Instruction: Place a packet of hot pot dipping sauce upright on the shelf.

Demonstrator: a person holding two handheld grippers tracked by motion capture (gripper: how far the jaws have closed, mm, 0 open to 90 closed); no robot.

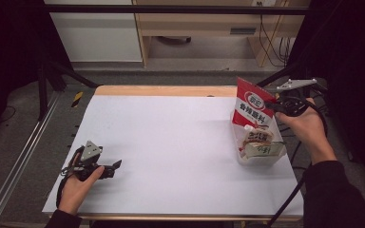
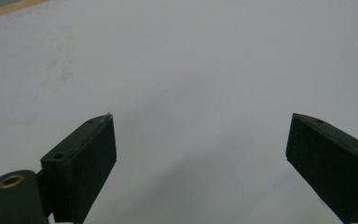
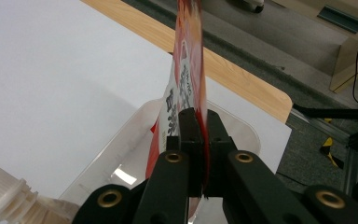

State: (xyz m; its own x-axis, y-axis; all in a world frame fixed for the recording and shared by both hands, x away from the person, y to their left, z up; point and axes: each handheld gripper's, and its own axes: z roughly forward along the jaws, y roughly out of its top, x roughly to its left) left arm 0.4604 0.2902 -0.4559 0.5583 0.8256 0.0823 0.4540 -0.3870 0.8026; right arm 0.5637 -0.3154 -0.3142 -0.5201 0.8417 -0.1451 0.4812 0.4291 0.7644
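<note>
From the high view we see the right gripper clamped on the right edge of a red-and-white pouch, which stands upright over the far end of a clear plastic tub near the right edge of the white table. Two more pouches lie in the tub, just in front of the standing one. The left gripper sits well to the left of the tub, near the table's front left corner, resting low on the sheet.

In the left gripper view the two black jaws stand wide apart with nothing between them but bare table.

In the right gripper view the jaws are pressed together on the thin side seam of the pouch, which rises edge-on above the tub. A white screw cap of another pouch lies in the tub's near end.

We judge the pouch soft and floppy, likely filled with paste or liquid, so it will sag and swing from a seam grip. The film looks glossy and may slip. The flat sealed seam is the safest hold; squeezing the belly risks bulging or bursting it.
</note>
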